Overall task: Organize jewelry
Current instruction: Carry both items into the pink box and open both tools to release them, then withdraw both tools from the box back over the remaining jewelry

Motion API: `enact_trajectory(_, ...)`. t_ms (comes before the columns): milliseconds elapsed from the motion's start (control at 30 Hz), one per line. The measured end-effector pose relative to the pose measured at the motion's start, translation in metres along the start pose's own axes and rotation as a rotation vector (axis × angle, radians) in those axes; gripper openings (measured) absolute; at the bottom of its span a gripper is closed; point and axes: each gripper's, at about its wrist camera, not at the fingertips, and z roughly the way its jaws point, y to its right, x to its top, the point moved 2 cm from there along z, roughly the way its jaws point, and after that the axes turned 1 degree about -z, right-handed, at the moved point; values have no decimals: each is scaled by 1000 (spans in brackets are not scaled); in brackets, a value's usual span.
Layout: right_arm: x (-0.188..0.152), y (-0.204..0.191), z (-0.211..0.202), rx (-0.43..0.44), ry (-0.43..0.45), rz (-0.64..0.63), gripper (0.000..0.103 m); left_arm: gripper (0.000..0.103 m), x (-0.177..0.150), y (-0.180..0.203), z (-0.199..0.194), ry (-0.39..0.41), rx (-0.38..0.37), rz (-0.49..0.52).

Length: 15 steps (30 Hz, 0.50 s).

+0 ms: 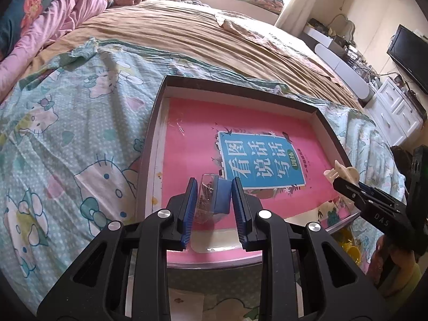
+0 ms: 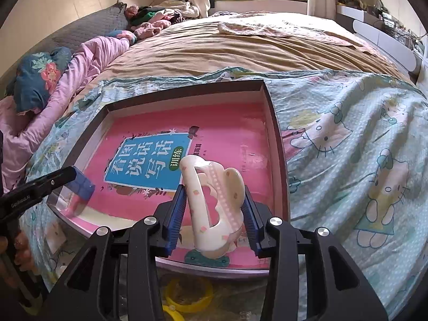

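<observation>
My left gripper (image 1: pixel 212 191) is shut on a small clear plastic box with a blue insert (image 1: pixel 214 198), with small metal jewelry inside it, held over the near edge of a shallow dark-rimmed tray (image 1: pixel 240 84). My right gripper (image 2: pixel 215 203) is shut on a cream hair claw clip (image 2: pixel 214 203) with small pink flowers, held over the tray's (image 2: pixel 275 133) near right part. A pink book (image 2: pixel 240 128) lies flat in the tray. The clip (image 1: pixel 341 174) and right gripper show at the right of the left wrist view. The box (image 2: pixel 80 187) shows at the left of the right wrist view.
The tray rests on a Hello Kitty blanket (image 1: pixel 67 133) on a bed with a tan cover (image 2: pixel 240 48). Yellow rings (image 2: pixel 187 294) lie below the tray's near edge. Pink bedding (image 2: pixel 88 61) is at the left; a white dresser and TV (image 1: pixel 409 53) at the right.
</observation>
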Motion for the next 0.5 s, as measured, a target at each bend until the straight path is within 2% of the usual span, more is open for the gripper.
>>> enact_trajectory(33,-1,1,-2,3,7,8,42,19,0,0,0,-1,-3,-2)
enact_trajectory(67,0,1,-4,3,14,13,52,19,0,0,-1,-2,-6,-5)
enact_trajectory(133,0,1,-11,-1,36,23,63,25,1,-1,-2,-2,-5,-6)
enact_trajectory(300,-2,-2,-28,6,65,21,68,33,4,0,-12,15,-20,-10)
enact_trajectory(400,-5,-5,-40,21,83,27,74,45,7,3,-23,39,-20,1)
enact_trajectory(467,-7,-8,-48,28,96,25,79,49,9,7,-28,57,-5,16)
enact_trajectory(500,-7,-8,-51,33,101,23,80,55,10,7,-30,62,-3,19)
